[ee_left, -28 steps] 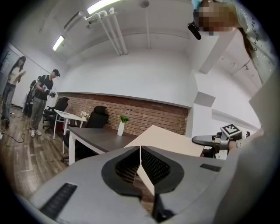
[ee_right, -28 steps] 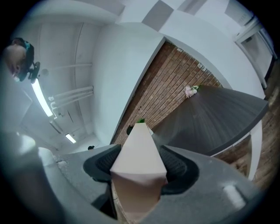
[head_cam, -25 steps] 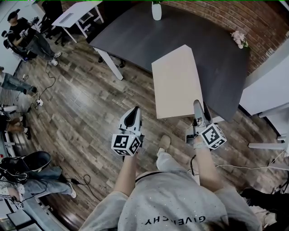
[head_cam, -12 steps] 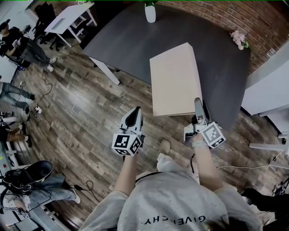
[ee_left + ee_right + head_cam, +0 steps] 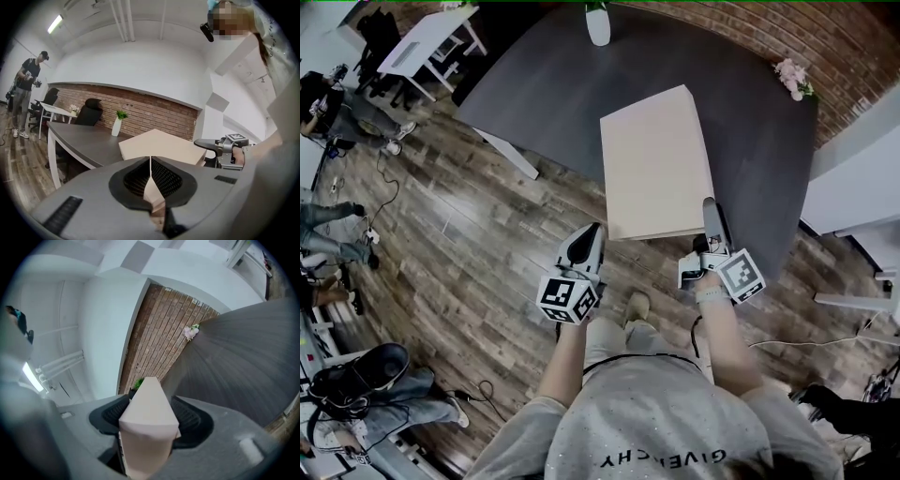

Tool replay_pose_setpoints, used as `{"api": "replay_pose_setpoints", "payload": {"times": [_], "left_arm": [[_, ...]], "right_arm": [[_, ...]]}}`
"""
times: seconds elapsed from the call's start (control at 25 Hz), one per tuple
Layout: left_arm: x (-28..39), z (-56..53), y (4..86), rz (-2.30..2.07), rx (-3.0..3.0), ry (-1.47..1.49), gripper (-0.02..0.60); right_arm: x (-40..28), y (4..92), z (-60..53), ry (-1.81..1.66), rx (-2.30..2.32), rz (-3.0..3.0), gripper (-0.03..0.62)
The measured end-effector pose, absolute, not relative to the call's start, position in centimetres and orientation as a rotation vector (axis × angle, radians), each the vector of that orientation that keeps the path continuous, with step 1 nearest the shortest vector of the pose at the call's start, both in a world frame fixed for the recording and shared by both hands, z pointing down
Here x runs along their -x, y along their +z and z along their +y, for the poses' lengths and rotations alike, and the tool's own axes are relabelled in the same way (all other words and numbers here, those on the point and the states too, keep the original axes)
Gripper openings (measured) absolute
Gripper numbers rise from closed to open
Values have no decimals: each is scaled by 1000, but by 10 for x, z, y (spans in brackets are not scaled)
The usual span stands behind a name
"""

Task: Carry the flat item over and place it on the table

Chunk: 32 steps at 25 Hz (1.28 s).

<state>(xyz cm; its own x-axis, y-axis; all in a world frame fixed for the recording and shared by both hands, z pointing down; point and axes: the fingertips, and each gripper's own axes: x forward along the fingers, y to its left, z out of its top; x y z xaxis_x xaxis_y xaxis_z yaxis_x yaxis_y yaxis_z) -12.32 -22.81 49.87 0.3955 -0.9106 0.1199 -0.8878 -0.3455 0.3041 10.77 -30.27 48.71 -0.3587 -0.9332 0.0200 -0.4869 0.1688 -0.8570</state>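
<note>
The flat item (image 5: 654, 164) is a pale beige board, held level above the near edge of the dark grey table (image 5: 534, 84). My right gripper (image 5: 711, 212) is shut on its near right corner; in the right gripper view the board (image 5: 149, 399) fills the jaws. My left gripper (image 5: 592, 232) sits at the near left corner. In the left gripper view its jaws (image 5: 150, 169) are shut on a thin beige edge, with the board (image 5: 161, 144) stretching ahead over the table (image 5: 79, 133).
A white vase with a plant (image 5: 598, 23) stands at the table's far side, and pink flowers (image 5: 794, 80) near the brick wall. A white desk (image 5: 422, 42) and seated people (image 5: 337, 103) are at the left. White furniture (image 5: 853, 178) flanks the right.
Both grippers and the board have moved forward, so more of the board now lies over the dark table. The grip on the board is unchanged.
</note>
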Motion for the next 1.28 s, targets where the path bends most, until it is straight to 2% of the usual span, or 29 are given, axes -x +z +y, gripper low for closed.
{"api": "replay_pose_setpoints", "payload": {"times": [0.64,1.28], "left_arm": [[50,-216,534,-1243,-2431,-7,6],[53,-248,558,-1165,-2401,43,6]], "right_arm": [[-104,506,-307,-1164,1340,1884,282],[-78,542,-313,-1345,1411,1925,293]]}}
